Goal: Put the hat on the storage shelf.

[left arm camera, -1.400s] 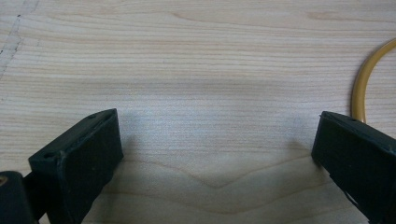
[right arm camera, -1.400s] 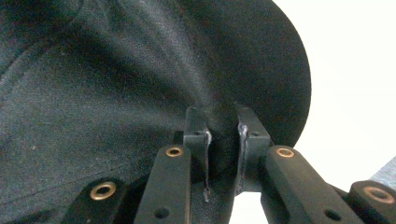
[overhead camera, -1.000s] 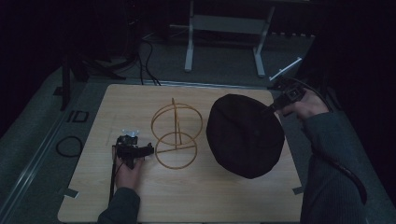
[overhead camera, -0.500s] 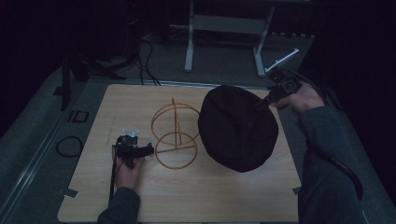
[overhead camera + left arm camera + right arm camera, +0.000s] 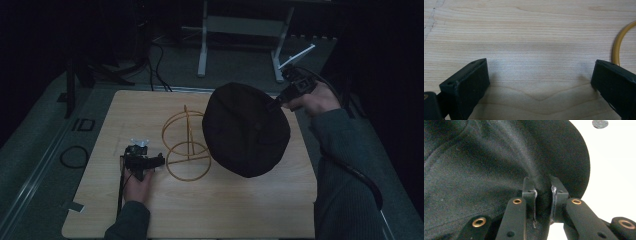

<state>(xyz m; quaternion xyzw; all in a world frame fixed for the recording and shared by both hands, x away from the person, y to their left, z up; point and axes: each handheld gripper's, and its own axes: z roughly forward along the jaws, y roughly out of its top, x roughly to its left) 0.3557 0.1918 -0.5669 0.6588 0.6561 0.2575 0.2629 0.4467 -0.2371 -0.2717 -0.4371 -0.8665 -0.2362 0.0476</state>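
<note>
Your right claw (image 5: 278, 102) is clenched on the edge of the black hat (image 5: 246, 130), which hangs just below and left of it, above the wire stand (image 5: 187, 145). Lower it squarely over the upright ring. Your left claw (image 5: 145, 162) rests released on the desk (image 5: 240, 210), beside the stand's base.

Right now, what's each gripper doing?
Left gripper: open, holding nothing, low over the table beside the wire stand.
Right gripper: shut on the black hat, lifted.
</note>
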